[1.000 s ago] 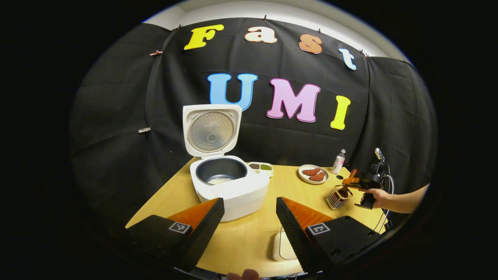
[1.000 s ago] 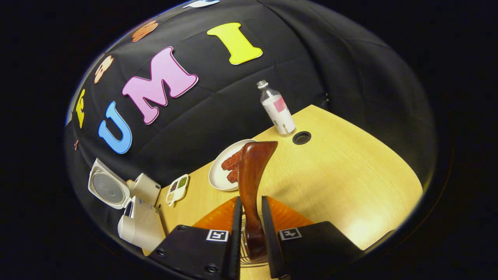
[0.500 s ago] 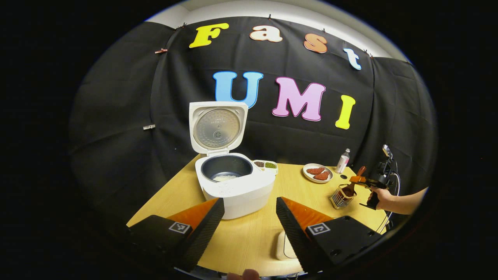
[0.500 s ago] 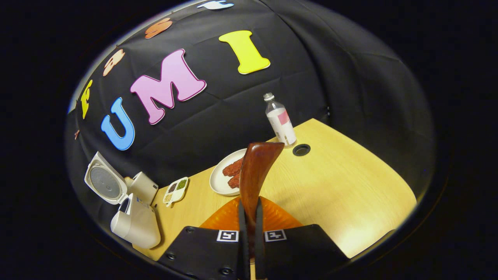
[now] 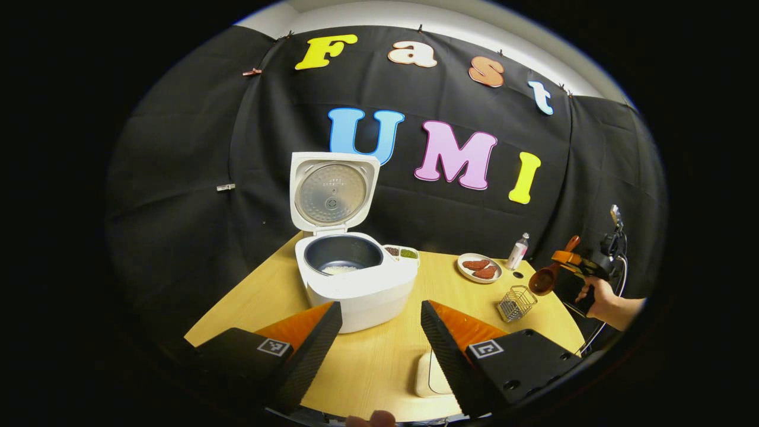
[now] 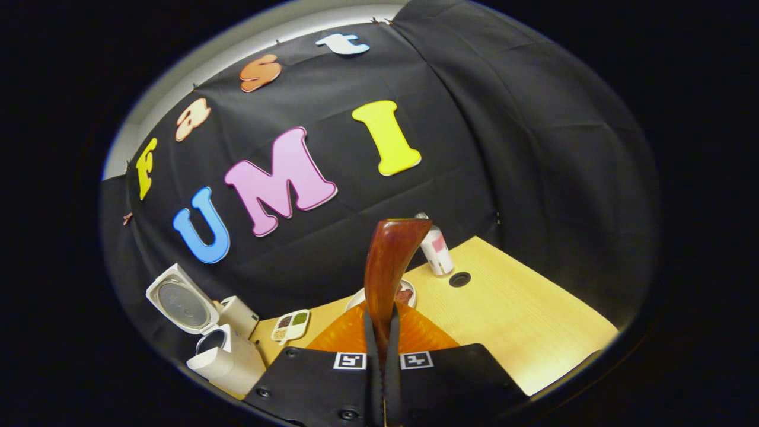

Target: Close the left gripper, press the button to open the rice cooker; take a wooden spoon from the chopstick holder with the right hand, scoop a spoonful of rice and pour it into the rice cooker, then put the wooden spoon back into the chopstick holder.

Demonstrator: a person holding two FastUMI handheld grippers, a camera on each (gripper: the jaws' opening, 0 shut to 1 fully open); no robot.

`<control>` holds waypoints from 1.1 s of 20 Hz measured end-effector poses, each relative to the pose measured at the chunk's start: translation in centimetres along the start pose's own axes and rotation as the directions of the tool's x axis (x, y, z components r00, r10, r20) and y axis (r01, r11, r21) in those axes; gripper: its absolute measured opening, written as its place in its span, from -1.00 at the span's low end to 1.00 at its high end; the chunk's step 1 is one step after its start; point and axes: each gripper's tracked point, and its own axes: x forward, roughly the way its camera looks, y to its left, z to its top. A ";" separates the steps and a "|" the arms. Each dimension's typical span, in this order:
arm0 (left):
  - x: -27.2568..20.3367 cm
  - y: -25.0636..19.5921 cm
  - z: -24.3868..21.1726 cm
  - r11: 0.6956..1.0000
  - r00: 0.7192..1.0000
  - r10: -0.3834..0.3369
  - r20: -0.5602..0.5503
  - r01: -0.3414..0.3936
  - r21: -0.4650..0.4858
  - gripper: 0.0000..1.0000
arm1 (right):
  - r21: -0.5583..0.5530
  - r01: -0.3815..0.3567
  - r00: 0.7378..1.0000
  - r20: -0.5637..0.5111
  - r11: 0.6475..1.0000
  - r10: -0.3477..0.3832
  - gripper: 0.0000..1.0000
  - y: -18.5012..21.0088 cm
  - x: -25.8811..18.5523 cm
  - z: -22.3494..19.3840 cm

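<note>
Wooden spoon [image 6: 385,261] clamped in right gripper [image 6: 382,332], above chopstick holder [image 5: 517,302].

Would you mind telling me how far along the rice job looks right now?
Done: the white rice cooker stands open, lid up. In hand: the right gripper is shut on the brown wooden spoon, lifted clear of the wire chopstick holder. Left: scooping rice, pouring it in, returning the spoon. The left gripper hangs open.
</note>
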 end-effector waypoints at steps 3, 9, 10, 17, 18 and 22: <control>0.1 0.2 0.3 1.000 1.000 -0.018 0.015 0.018 0.006 0.87 | -0.035 -0.067 0.998 -0.006 0.997 0.067 -0.88 4.4 -5.1 0.1; -0.6 1.1 1.0 0.999 0.998 -0.043 0.043 0.042 0.025 0.87 | -0.194 -0.216 0.972 -0.131 0.957 0.193 -0.88 12.9 -13.2 -6.8; -0.7 1.2 0.9 0.998 0.998 -0.048 0.047 0.047 0.032 0.87 | -0.225 -0.239 0.965 -0.161 0.944 0.206 -0.88 14.0 -14.0 -8.3; -2.0 1.4 0.8 0.996 0.996 -0.077 0.053 0.074 0.050 0.87 | -0.507 -0.262 0.943 -0.316 0.821 0.106 -0.87 14.5 -15.5 -18.9; -2.1 1.4 0.6 0.996 0.995 -0.079 0.054 0.076 0.053 0.87 | -0.538 -0.257 0.941 -0.329 0.803 0.080 -0.87 14.4 -15.5 -20.2; -2.7 1.8 0.3 0.995 0.995 -0.084 0.052 0.081 0.053 0.87 | -0.612 -0.228 0.936 -0.352 0.758 -0.003 -0.88 13.2 -15.4 -23.4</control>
